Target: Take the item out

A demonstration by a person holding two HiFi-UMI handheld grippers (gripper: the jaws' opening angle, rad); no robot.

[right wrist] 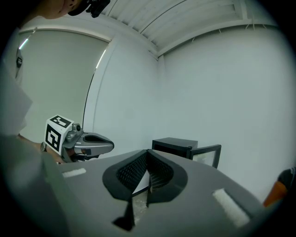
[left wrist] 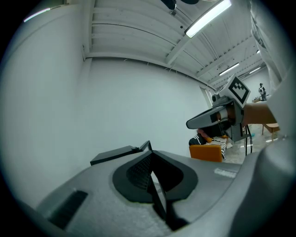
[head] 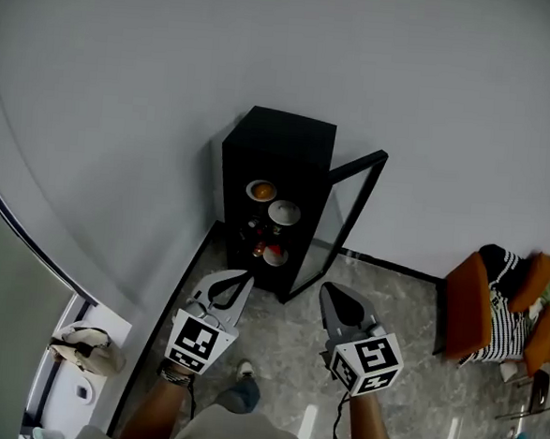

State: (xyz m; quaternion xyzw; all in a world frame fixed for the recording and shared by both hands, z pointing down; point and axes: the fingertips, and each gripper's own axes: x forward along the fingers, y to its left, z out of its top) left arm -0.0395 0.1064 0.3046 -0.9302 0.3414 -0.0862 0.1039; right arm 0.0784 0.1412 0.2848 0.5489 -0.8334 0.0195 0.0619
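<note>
A black cabinet [head: 277, 167] stands in the corner against the wall, its glass door [head: 350, 219] swung open to the right. On its shelves I see an orange-filled bowl [head: 261, 190], a white bowl [head: 284, 212], some small bottles and a red-and-white bowl [head: 274, 255]. My left gripper [head: 247, 277] and right gripper [head: 327, 289] are both shut and empty, held over the floor just short of the cabinet. The right gripper view shows the cabinet [right wrist: 175, 145] and door [right wrist: 207, 155] beyond the closed jaws. Only the cabinet top [left wrist: 115, 154] shows in the left gripper view.
An orange chair [head: 470, 312] with a striped cloth [head: 505, 310] stands at the right on the marble floor. A white unit with a bag [head: 80, 346] sits at the lower left by a curved wall. The person's shoe [head: 244, 369] is between the grippers.
</note>
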